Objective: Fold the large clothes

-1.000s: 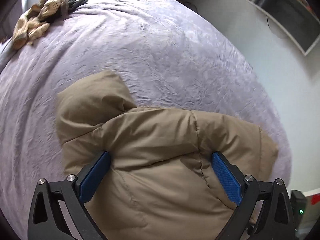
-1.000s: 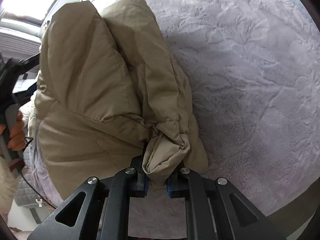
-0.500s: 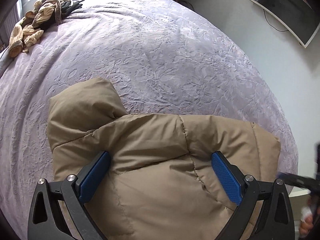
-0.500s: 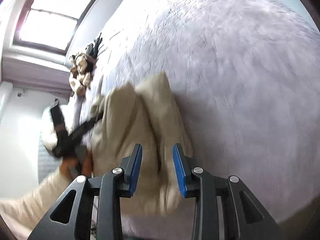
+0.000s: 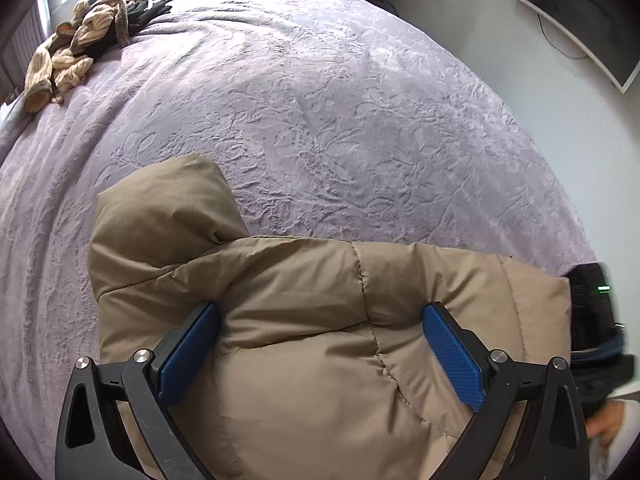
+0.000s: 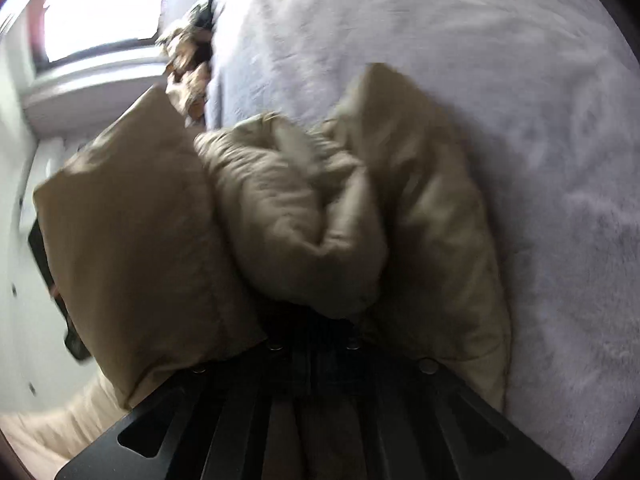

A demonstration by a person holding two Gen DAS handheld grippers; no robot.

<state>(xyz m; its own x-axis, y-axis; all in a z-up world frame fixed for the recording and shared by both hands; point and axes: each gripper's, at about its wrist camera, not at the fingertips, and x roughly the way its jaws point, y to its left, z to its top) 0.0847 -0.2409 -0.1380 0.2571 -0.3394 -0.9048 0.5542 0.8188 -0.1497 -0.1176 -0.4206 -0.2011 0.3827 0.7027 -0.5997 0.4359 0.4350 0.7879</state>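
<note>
A tan puffer jacket [image 5: 312, 320] with a hood [image 5: 160, 216] lies on the lilac bedspread [image 5: 320, 100]. My left gripper [image 5: 320, 352] is wide open, its blue pads [image 5: 188, 348] on either side of the jacket's padded body, pressing on it from above. In the right wrist view the picture is blurred: the jacket [image 6: 296, 216] is bunched up right in front of my right gripper [image 6: 316, 332], whose fingertips are dark and buried under a fold. I cannot tell if it holds the fabric.
A heap of striped beige and dark clothes [image 5: 80, 36] lies at the far left corner of the bed. A wall monitor [image 5: 580, 12] hangs at the right. The bed's right edge [image 5: 560, 184] drops to pale floor. The right-hand device [image 5: 592, 320] shows at the right.
My right gripper let go of the jacket's sleeve end, opened, then moved back in close against a bunched fold. The left gripper stayed open over the jacket, which flattened slightly.
</note>
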